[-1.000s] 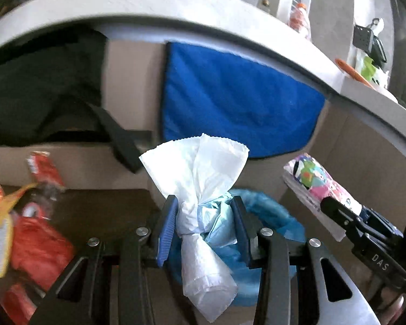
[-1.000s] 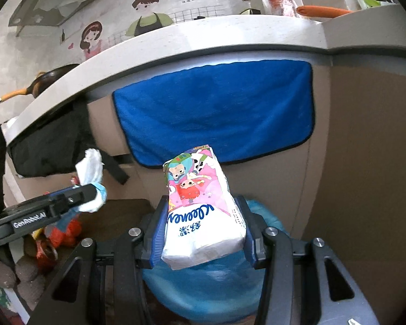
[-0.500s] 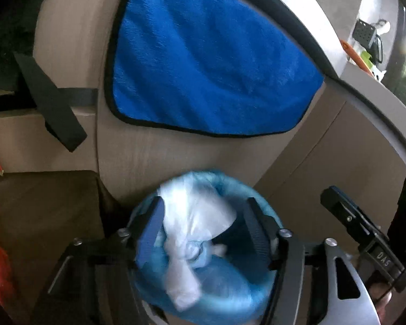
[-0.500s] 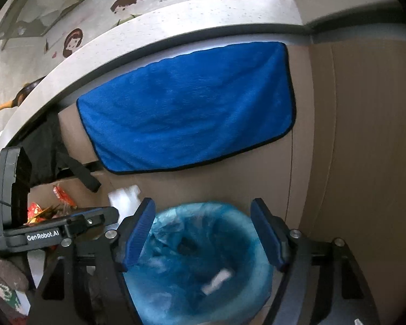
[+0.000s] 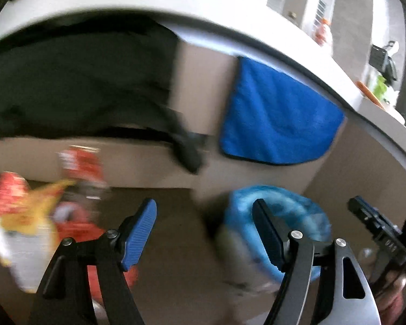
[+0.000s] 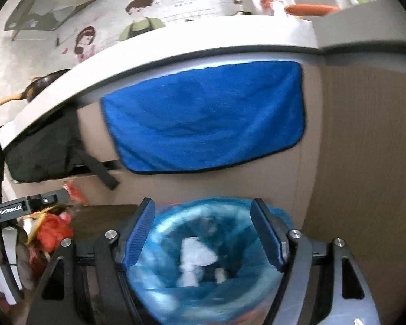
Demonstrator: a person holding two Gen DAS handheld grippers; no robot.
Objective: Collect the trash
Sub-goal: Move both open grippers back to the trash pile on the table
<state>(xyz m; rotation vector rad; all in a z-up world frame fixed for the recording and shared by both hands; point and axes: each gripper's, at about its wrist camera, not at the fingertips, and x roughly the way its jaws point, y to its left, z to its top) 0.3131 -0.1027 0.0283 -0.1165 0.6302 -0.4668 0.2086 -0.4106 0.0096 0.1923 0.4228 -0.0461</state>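
Two empty claws, left (image 5: pixel 204 233) opening, right (image 6: pixel 203 234) spread, above blue-lined bin (image 6: pixel 203 284) under grey counter (image 6: pixel 176 43).

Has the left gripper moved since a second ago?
Yes. The left gripper has swung left: the blue-lined bin, then behind its jaws, now sits by the right one, and the snack wrappers loom larger. Its jaws are opening, empty.
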